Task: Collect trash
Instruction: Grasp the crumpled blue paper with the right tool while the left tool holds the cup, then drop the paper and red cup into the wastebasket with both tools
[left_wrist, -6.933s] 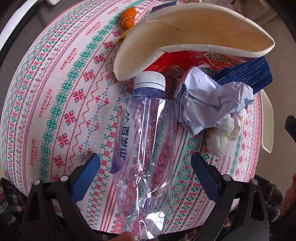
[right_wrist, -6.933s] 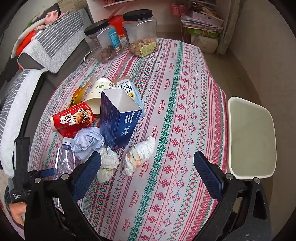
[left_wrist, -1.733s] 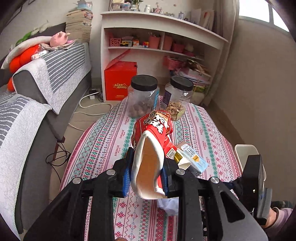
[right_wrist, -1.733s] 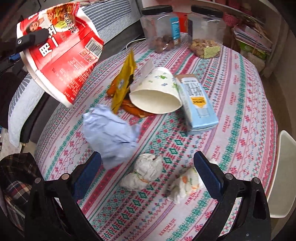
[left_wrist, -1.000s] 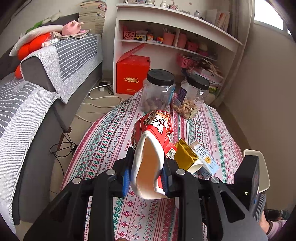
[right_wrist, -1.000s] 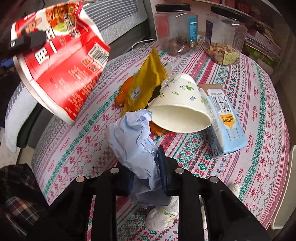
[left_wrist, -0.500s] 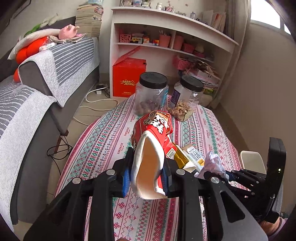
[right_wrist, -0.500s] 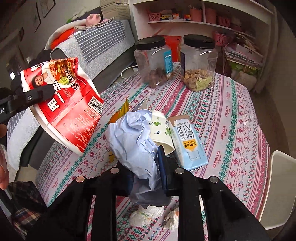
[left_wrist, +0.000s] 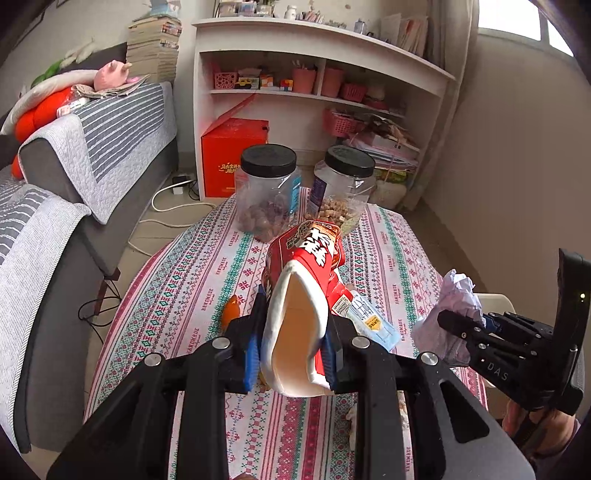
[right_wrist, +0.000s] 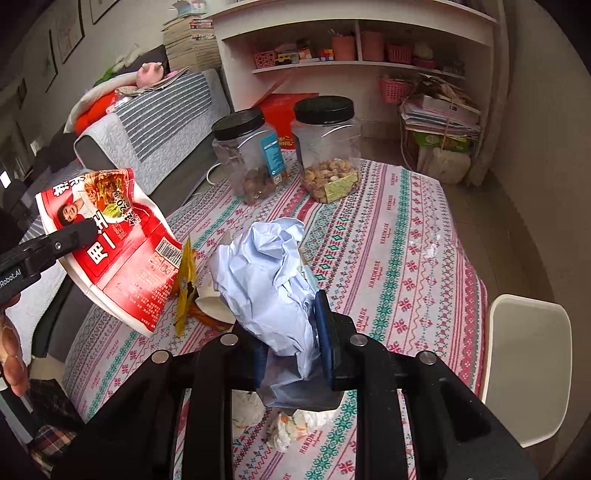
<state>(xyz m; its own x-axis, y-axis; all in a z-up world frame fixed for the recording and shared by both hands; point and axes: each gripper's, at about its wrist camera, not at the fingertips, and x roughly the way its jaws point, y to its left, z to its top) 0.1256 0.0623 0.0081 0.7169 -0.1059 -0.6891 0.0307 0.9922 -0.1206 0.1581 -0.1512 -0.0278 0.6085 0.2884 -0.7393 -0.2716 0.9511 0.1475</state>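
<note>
My left gripper (left_wrist: 291, 350) is shut on a squashed red noodle cup (left_wrist: 303, 295), held up over the table; the same noodle cup (right_wrist: 110, 251) shows at the left of the right wrist view. My right gripper (right_wrist: 293, 343) is shut on a crumpled pale blue paper ball (right_wrist: 269, 280), also lifted; that paper ball (left_wrist: 448, 314) appears at the right of the left wrist view. On the patterned tablecloth (right_wrist: 391, 258) lie a yellow wrapper (right_wrist: 184, 291), a paper cup (right_wrist: 212, 304) mostly hidden behind the ball, a light blue carton (left_wrist: 371, 323), an orange peel (left_wrist: 231, 312) and white tissue wads (right_wrist: 288, 428).
Two clear jars with black lids (right_wrist: 247, 158) (right_wrist: 327, 147) stand at the table's far end. A white bin (right_wrist: 524, 369) sits beside the table on the right. A grey sofa (left_wrist: 55, 192) runs along the left, white shelves (left_wrist: 314, 85) stand behind. A person's hand (right_wrist: 11, 354) shows at left.
The right gripper has risen with the paper ball, which was low over the trash pile. The left gripper drifted slightly with the noodle cup still in it.
</note>
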